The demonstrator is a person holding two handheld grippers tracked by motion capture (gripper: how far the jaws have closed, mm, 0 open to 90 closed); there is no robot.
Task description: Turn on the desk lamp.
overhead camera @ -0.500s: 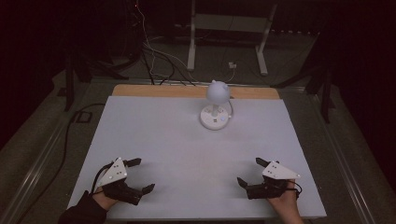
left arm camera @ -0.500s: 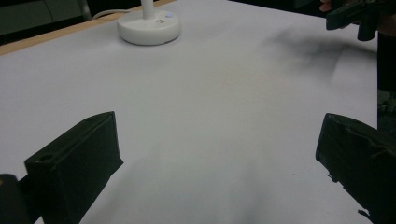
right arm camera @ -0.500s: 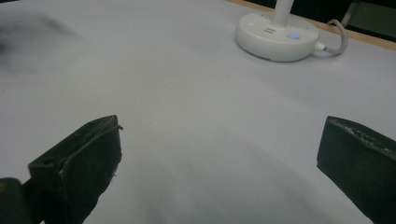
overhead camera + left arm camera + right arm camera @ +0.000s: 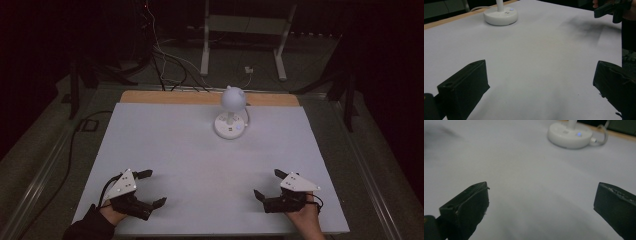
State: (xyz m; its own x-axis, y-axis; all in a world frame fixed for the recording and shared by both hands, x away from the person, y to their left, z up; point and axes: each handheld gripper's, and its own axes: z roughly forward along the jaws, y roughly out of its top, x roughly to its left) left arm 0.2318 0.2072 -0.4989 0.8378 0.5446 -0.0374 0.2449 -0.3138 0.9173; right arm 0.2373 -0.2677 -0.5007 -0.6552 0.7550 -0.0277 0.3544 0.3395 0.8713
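Your left gripper (image 4: 151,189) and right gripper (image 4: 269,183) rest on the table (image 4: 190,150), fingers spread, lamp (image 4: 231,117) ahead.

The table top (image 4: 165,150) is white, smooth and not shiny, with a bare wood strip (image 4: 170,97) along its far edge. The little lamp (image 4: 231,112) looks like smooth white plastic (a bit shiny). Both grippers' jaws look dull black plastic.

small white desk lamp (image 4: 231,114), round base, globe head, upright near table's far edge
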